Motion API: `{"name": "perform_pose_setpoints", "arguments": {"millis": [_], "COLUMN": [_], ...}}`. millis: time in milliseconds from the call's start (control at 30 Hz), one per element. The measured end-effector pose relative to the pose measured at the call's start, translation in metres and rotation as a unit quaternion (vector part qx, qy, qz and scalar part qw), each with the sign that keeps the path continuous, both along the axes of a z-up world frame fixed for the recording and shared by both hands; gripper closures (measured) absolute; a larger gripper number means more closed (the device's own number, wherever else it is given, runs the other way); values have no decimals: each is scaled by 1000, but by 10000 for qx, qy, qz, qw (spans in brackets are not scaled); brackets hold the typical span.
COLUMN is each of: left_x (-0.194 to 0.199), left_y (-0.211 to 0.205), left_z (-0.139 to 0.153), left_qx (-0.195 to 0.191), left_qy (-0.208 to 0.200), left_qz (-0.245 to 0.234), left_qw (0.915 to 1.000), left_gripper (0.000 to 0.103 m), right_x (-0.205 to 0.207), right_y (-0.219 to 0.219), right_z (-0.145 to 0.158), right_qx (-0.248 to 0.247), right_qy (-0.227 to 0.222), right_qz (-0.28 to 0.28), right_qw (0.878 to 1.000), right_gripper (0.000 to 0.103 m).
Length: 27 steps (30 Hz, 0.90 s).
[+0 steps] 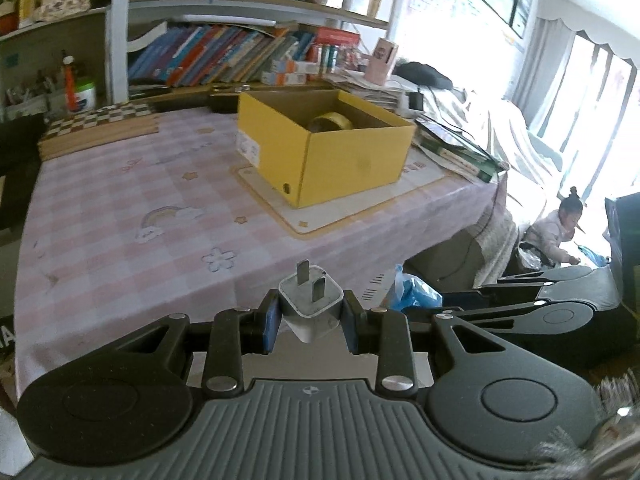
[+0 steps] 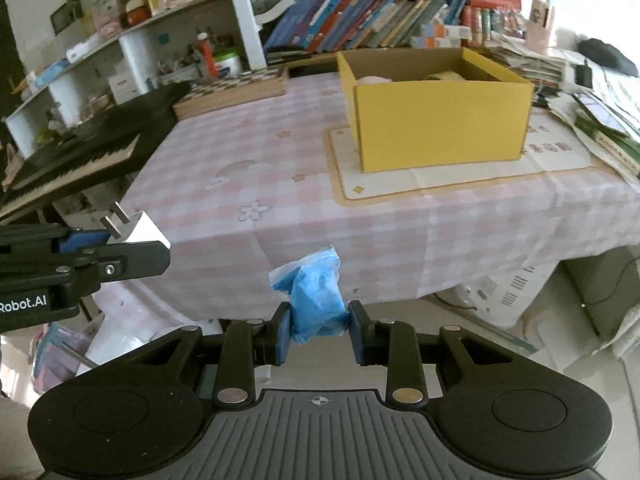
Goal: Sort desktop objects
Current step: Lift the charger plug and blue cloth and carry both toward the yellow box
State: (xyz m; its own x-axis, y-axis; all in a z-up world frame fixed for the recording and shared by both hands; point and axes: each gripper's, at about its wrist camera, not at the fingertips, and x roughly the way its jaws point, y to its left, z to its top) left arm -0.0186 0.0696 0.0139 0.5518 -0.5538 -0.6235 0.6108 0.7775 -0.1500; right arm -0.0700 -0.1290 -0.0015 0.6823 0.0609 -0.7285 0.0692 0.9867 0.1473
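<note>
Plug adapter [image 1: 311, 308]: white, two flat prongs pointing forward, pinched between the fingers of your left gripper [image 1: 311, 322]. You hold it in the air just off the near edge of the table [image 1: 120, 200], not touching the cloth. The right wrist view shows the same adapter [image 2: 136, 228] at far left, in the left gripper [image 2: 116, 242].

Blue plastic bag [image 2: 318, 300]: crumpled, zip strip on top, clamped between the pads of your right gripper [image 2: 319, 330], also off the near edge of the table [image 2: 280, 184]. The left wrist view catches a bit of it [image 1: 416, 294] to the right, next to the right gripper's arms [image 1: 540, 304].

Yellow cardboard box [image 1: 320, 148]: open top, sits on a cream mat [image 1: 348, 208] toward the far right part of the table, well apart from both grippers. Tape roll [image 1: 332, 122] lies inside. From the right wrist the box [image 2: 436, 116] shows something pale and something yellowish inside; can't tell what.

Table carries a pink checked cloth. Stacked boards with a checker pattern [image 1: 100, 124] sit at the far left corner, papers and books [image 1: 456, 144] along the right edge. Bookshelf [image 1: 224, 56] stands behind, keyboard [image 2: 76, 152] left of the table.
</note>
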Motion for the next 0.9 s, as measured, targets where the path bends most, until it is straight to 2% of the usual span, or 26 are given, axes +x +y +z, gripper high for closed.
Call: {"name": "perform_pose_setpoints", "arguments": {"millis": [267,900], "left_x": [2,16], "left_y": [-29,-89], "left_z": [-1,-4], "left_qx": [-14,-5], "left_qy": [41,127], "left_qz": [-352,-757], "left_qw": [9994,9971], "left_gripper": [74,74], "right_x": [-7,-4], "right_y": [-25,-74], "right_z": [2,3], "right_qx": [1,-11], "right_qy": [20,120], "right_qz": [-299,-580], "right_qw": [9996,9982], "right_gripper": [73,73]}}
